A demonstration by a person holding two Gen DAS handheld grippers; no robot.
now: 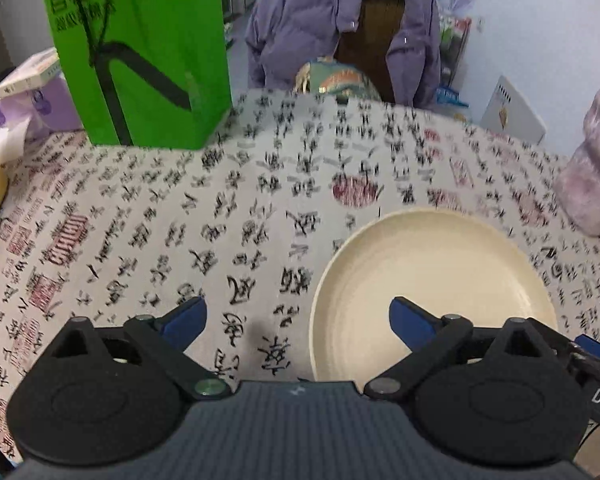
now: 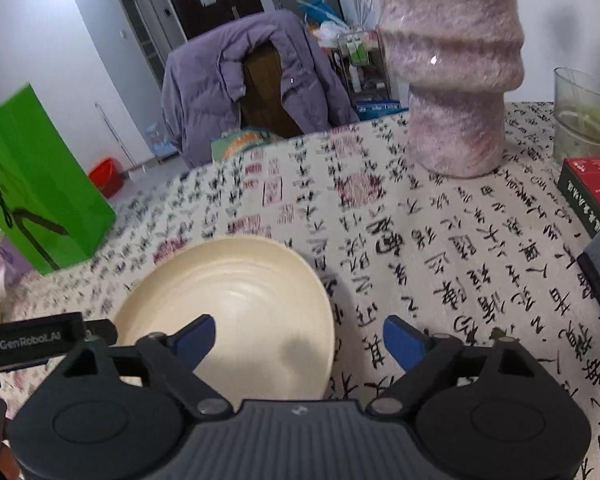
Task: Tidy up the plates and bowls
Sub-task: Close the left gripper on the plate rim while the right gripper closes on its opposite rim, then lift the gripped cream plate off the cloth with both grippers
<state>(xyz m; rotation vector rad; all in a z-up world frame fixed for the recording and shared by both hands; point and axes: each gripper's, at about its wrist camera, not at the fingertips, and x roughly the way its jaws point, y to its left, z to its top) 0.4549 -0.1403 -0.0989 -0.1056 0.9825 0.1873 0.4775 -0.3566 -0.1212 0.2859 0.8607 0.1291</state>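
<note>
The surface (image 1: 148, 216) is covered by a pale cloth printed with black and red calligraphy, and it fills most of both views. At its far edge stands a chair draped with a purple puffer jacket (image 1: 300, 20). A tall green paper bag (image 1: 140, 52) stands on the surface towards the far left, and a fuzzy pink wrapped column (image 2: 456, 80) stands upright on the far right side, with a clear plastic container (image 2: 584, 108) and a red box (image 2: 592, 196) near it.

One cream plate (image 1: 432, 272) lies flat on the cloth, well apart from the bag and the column. It sits between the two tools. In the left wrist view the left tool (image 1: 298, 320) has its blue fingers spread apart with nothing between them; its right finger hangs over the plate's near part, while its left finger is over bare cloth, so the plate's left rim lies within the gap. In the right wrist view the right tool (image 2: 300, 344) is likewise spread and empty; its left finger overlaps the plate's near right part and its right finger is over cloth.
</note>
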